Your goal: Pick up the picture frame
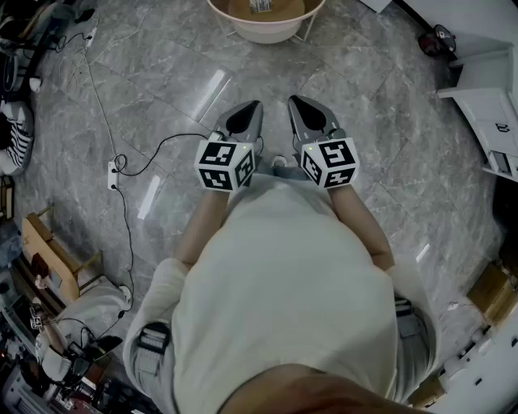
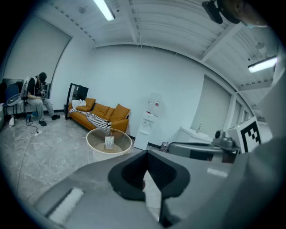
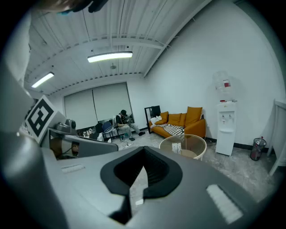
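Quickly, nearest first: the wearer's pale shirt (image 1: 283, 291) filled the lower half of the head view, with both forearms (image 1: 206, 218) reaching toward 12 o'clock. The left gripper (image 1: 254, 108) and right gripper (image 1: 295, 103) sat side by side, near each other but apart. Both were clenched tight with nothing between the jaws, and each gripper view showed the same, pads meeting at the tip. A grey marble floor (image 1: 162, 81) lay under them, with a white power strip (image 1: 113, 174) at 9 o'clock of the left gripper. The picture frame (image 1: 261, 6) stood upright at the round table (image 1: 235, 31), at 12 o'clock and well apart from both grippers — untouched. In the left gripper view, beyond the table — an orange sofa (image 2: 103, 112) at 11 o'clock of it and a water dispenser (image 2: 149, 120) at 2 o'clock.
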Demonstrator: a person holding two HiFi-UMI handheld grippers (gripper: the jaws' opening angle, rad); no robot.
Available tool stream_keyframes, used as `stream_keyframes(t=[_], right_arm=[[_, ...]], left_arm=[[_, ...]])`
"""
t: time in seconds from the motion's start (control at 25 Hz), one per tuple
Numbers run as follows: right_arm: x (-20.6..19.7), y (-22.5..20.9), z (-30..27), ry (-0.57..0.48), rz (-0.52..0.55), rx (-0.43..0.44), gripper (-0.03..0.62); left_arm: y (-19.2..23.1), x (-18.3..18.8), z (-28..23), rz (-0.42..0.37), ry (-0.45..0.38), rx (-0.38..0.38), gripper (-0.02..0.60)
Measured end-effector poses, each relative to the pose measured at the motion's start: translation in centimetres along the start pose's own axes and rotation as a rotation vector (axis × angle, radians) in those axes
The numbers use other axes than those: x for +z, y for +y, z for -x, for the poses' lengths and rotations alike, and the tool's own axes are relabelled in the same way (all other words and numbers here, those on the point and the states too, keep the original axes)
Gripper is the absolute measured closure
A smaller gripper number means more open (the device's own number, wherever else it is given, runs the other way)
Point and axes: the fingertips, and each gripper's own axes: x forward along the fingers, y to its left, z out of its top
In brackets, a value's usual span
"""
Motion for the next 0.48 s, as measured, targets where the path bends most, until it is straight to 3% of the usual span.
stream_keyframes(t=[0.48], right_arm=[[0.9, 3.2, 2.2, -0.037, 0.056, 0.053, 0.597]], left_arm=[[-2.3, 0.3, 2.4, -0.014, -0.035, -0.024, 0.581]])
